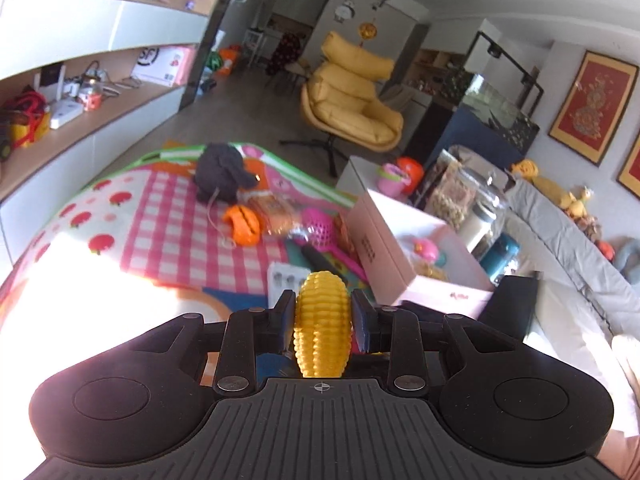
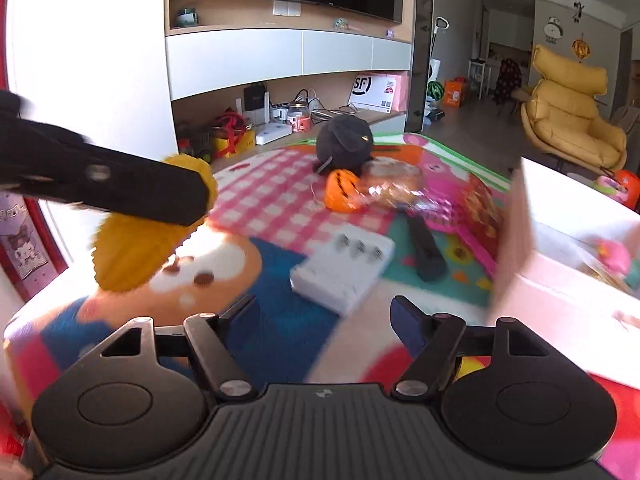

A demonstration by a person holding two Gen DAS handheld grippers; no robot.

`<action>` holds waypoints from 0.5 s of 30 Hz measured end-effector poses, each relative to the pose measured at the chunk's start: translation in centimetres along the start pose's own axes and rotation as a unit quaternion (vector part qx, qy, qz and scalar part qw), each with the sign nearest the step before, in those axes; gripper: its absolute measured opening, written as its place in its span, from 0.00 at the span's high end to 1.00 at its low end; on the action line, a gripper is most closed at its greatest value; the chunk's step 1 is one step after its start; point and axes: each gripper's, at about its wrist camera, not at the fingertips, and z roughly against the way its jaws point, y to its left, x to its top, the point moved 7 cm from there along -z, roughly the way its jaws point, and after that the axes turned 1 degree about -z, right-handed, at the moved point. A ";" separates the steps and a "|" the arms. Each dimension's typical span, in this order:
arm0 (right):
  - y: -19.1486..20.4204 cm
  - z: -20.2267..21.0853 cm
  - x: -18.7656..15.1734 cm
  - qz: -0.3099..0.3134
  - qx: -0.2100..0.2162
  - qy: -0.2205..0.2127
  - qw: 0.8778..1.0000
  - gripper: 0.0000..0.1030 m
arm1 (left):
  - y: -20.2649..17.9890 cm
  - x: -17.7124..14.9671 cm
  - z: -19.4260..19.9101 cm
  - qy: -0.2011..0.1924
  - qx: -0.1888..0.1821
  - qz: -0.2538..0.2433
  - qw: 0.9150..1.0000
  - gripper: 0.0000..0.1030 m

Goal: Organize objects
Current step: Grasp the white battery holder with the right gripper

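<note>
Between left gripper (image 1: 323, 316) pads, yellow corn toy (image 1: 322, 322)

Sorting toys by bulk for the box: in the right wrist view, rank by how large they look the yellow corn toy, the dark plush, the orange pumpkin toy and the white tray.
1. yellow corn toy, inflated by closeness to the camera
2. white tray
3. dark plush
4. orange pumpkin toy

Tray and plush are close; distance makes that unsure.
</note>
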 end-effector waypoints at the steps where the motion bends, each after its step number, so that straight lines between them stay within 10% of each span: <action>1: 0.2 -1.2 0.5 -0.001 -0.007 0.005 1.000 0.30 | 0.2 0.3 0.4 -0.006 0.004 0.004 1.000 0.68; 3: 0.1 -3.1 1.1 -0.007 -0.019 0.021 1.000 0.30 | 0.7 0.8 0.8 -0.013 0.011 0.008 1.000 0.68; 7: -0.2 -2.2 0.6 0.018 -0.011 0.035 0.999 0.81 | 1.0 0.6 0.8 -0.008 0.011 0.009 1.000 0.68; 15: -2.6 5.9 -5.4 0.118 -0.033 0.042 0.992 0.83 | -1.1 -2.8 -3.4 0.045 -0.016 -0.006 0.999 0.68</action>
